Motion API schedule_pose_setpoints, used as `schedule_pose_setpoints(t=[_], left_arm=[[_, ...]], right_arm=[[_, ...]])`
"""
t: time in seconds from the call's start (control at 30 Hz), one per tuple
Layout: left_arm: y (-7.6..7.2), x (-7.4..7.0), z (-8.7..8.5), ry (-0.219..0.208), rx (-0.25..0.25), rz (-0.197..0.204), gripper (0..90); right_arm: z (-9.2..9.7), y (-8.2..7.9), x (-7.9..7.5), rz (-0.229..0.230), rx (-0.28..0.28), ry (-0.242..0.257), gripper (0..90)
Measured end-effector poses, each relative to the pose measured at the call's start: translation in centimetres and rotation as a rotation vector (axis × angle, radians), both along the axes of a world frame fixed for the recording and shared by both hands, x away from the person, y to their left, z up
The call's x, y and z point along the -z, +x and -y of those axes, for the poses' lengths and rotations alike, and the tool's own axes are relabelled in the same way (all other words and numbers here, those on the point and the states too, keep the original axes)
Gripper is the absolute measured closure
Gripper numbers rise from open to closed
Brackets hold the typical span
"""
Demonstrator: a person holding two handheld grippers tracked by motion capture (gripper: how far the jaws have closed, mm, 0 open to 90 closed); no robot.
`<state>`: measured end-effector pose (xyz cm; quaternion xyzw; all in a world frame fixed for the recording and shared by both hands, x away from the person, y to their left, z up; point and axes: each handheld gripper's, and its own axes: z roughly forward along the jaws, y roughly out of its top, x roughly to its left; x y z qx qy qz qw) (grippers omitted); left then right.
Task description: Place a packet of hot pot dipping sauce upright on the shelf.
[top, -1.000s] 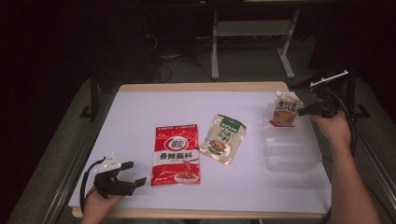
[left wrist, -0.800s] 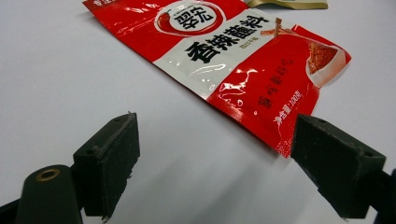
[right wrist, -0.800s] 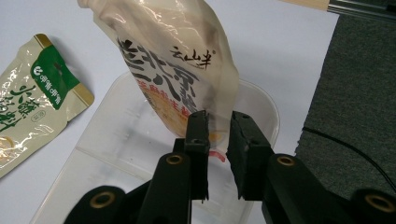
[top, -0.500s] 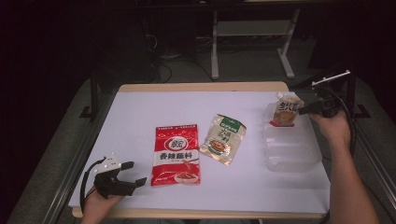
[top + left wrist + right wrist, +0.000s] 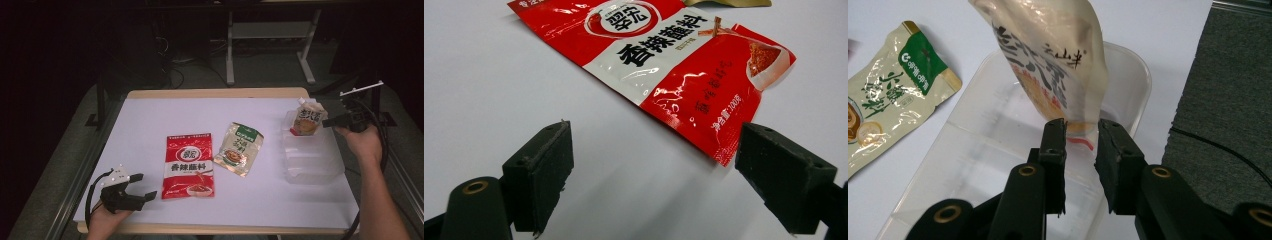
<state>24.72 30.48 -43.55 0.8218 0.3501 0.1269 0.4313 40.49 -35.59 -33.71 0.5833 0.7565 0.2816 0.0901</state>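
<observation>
- My right gripper (image 5: 1080, 131) sits at the far right side of the table (image 5: 150, 125), over the far end of the clear plastic tray (image 5: 1128, 65).
- Its jaws have just been opening a little, and the bottom edge of the spouted sauce pouch (image 5: 1048, 55) sits between them. The gap is narrow; I cannot tell whether the pads still press on the pouch.
- In the high view the pouch (image 5: 305, 121) stands roughly upright with its cap at the top, above the tray's (image 5: 315, 172) far edge.
- My left gripper (image 5: 654, 175) rests near the front left corner of the table, jaws spread wide with nothing between them.
- Just ahead of its jaws lies the red seasoning packet (image 5: 664, 65), flat on the white surface, its near corner close to one jaw but apart from it.
- The green-and-beige packet (image 5: 239, 148) lies flat mid-table, between the red packet (image 5: 190, 165) and the tray.
</observation>
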Motion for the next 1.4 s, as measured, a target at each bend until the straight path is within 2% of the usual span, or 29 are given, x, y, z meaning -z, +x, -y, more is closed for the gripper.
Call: schedule_pose_setpoints(t=[0.13, 0.17, 0.27, 0.47, 0.5, 0.53, 0.7, 1.03, 1.4], left_arm=[[-0.1, -0.1, 0.0, 0.004, 0.001, 0.004, 15.5], [-0.2, -0.1, 0.1, 0.001, -0.001, 0.003, 15.5], [-0.3, -0.1, 0.0, 0.003, 0.002, 0.006, 15.5], [-0.5, -0.3, -0.1, 0.008, 0.002, 0.014, 15.5], [-0.5, -0.3, -0.1, 0.008, 0.001, 0.014, 15.5], [-0.5, -0.3, -0.1, 0.004, -0.001, 0.013, 15.5], [-0.5, -0.3, -0.1, 0.004, -0.003, 0.012, 15.5], [-0.6, -0.3, -0.3, 0.006, -0.007, 0.012, 15.5], [-0.6, -0.3, -0.4, 0.004, -0.008, 0.014, 15.5]], right_arm=[[-0.4, -0.7, -0.2, 0.008, -0.024, 0.013, 72.4], [-0.7, -1.1, -0.3, 0.024, -0.045, 0.023, 71.9], [-1.3, -1.5, -0.4, 0.035, -0.064, 0.025, 71.4], [-3.3, -2.3, -1.0, 0.065, -0.143, 0.029, 69.3], [-4.1, -2.5, -1.1, 0.066, -0.162, 0.036, 68.2], [-4.1, -2.5, -1.1, 0.066, -0.162, 0.036, 68.2], [-6.4, -2.7, -1.2, 0.075, -0.234, 0.036, 67.8], [-9.8, -2.5, -1.4, 0.081, -0.318, 0.032, 65.8], [-12.7, -1.6, -0.9, 0.062, -0.37, 0.021, 63.2]])
